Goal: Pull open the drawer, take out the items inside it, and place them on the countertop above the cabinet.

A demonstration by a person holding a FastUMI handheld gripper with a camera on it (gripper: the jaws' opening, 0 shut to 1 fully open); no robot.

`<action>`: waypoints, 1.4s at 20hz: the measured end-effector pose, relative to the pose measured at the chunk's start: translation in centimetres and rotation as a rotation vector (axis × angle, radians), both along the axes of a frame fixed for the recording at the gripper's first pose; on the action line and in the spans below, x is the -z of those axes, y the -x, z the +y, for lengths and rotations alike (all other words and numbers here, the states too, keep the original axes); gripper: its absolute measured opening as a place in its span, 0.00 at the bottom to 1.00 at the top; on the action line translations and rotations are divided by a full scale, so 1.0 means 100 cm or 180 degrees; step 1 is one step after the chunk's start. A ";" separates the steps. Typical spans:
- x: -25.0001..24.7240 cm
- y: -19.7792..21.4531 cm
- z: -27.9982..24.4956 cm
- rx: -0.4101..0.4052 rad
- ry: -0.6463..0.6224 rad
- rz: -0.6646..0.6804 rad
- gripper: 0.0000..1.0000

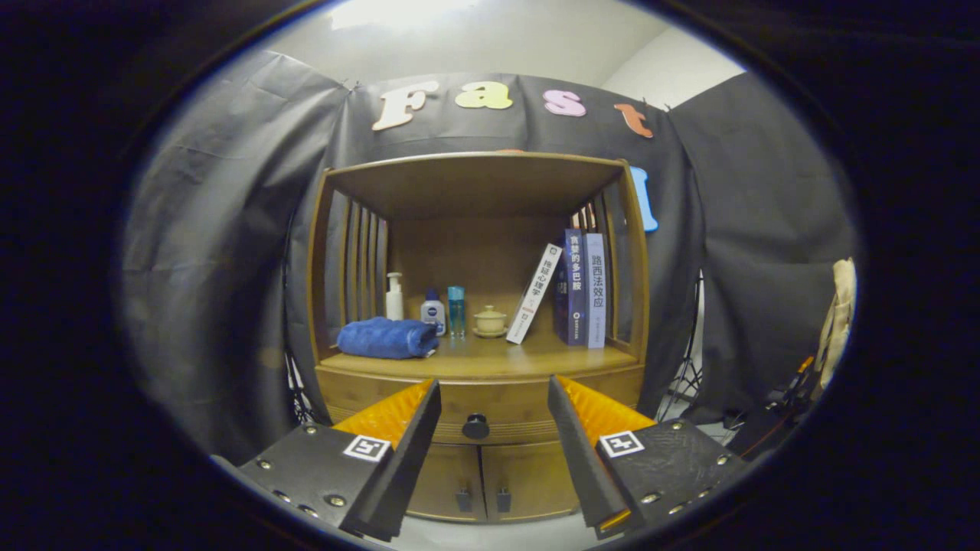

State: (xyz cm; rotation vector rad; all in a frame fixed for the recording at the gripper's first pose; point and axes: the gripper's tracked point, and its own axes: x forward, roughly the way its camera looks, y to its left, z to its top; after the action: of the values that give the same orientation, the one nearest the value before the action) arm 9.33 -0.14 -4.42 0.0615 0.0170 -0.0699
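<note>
A wooden cabinet [478, 306] stands ahead against the booth wall. Its drawer [482, 409] is closed below the countertop [490, 358]. On the countertop, a folded blue towel [387, 337] lies at 9 o'clock and books [578, 289] stand at 3 o'clock. The gripper [494, 398] holds its fingers wide apart and empty, with the drawer's dark knob [475, 426] beyond them, seen in the gap at 12 o'clock.

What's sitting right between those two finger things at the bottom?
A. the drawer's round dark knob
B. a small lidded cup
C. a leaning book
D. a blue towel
A: the drawer knob shows in the gap of the open gripper, on the closed drawer beyond its fingers.
</note>
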 end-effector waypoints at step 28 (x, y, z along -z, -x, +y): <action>0.177 -0.138 0.026 -0.0231 -0.0052 0.1326 0.71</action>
State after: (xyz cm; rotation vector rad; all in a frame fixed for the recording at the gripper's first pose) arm 23.08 2.45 -22.11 0.0617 0.4358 -0.0091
